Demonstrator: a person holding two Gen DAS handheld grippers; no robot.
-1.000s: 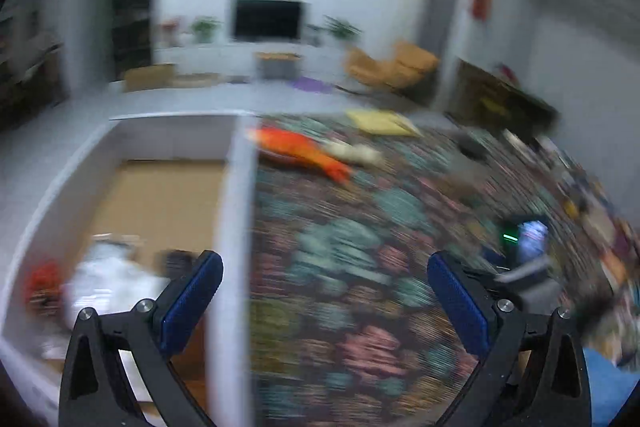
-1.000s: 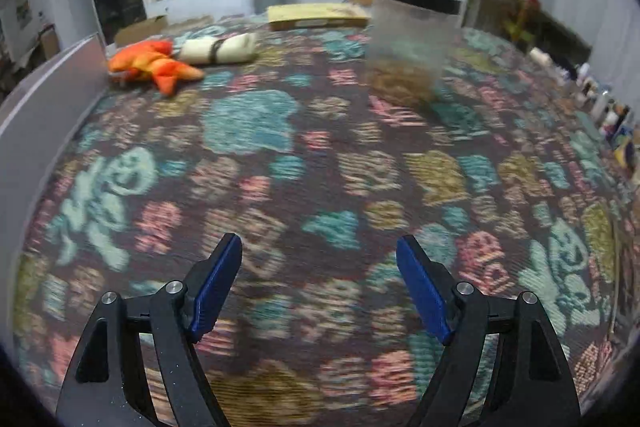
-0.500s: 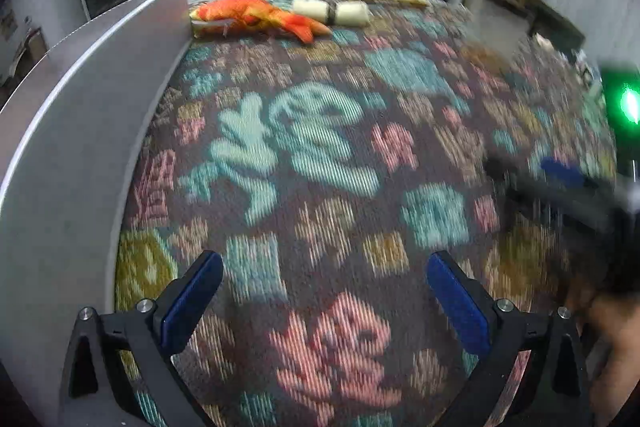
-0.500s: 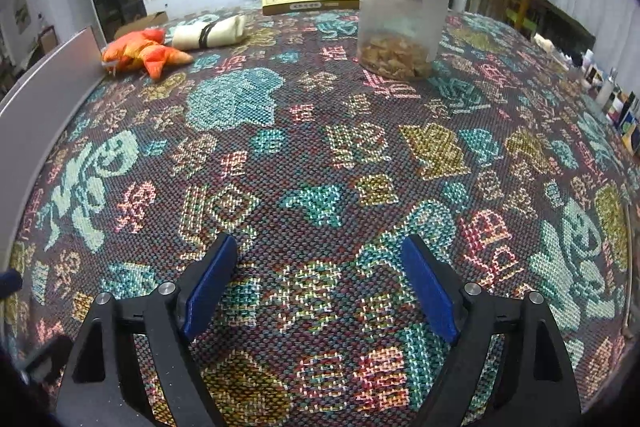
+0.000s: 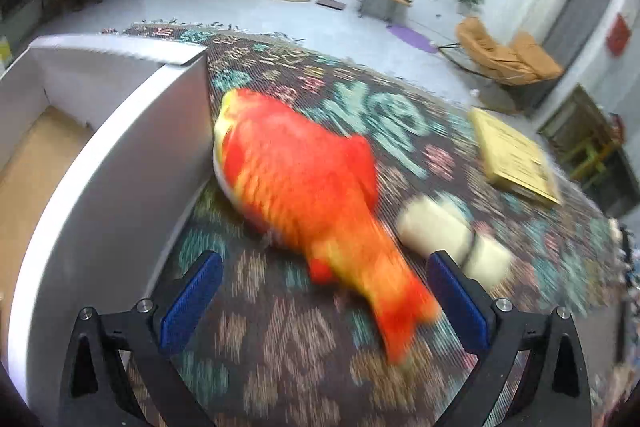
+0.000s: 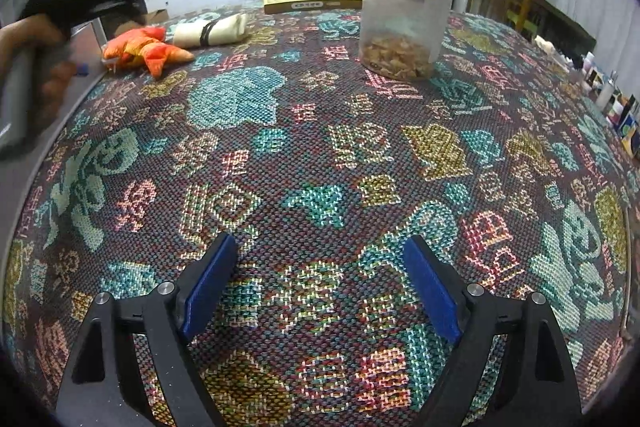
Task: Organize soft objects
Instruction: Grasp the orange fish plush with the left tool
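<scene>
- In the left wrist view, the left gripper [image 5: 324, 297] is seen with its jaws spread wide; nothing is pressed by the blue pads [image 5: 188, 301].
- An orange toy fish [image 5: 304, 195] is laid on the patterned cloth [image 5: 280, 339] covering the surface, its head toward 11 o'clock and its tail toward 5 o'clock; the tail is placed between the open jaws, nearer the pad at 3 o'clock, and whether that pad is touched cannot be told through the blur.
- The fish's head is found just beside the wall of a white box [image 5: 120, 147], which is set at 9 o'clock of the fish.
- A cream cloth roll [image 5: 448, 235], bound by a dark band, is seen just beside the fish at its 3 o'clock; a flat yellow box [image 5: 516, 155] is placed beyond it toward 1 o'clock.
- In the right wrist view, the right gripper [image 6: 320, 291] is held over bare cloth; its jaws are opening and nothing is found between them.
- From there the fish [image 6: 144, 49] and roll [image 6: 212, 31] are seen far off at 11 o'clock, touching or nearly so.
- A clear jar [image 6: 404, 15] with a dark lid and brown pieces inside is stood upright at 1 o'clock, well apart from the fish.
- A hand [image 6: 44, 67] holding the other gripper is blurred at 10 o'clock.
</scene>
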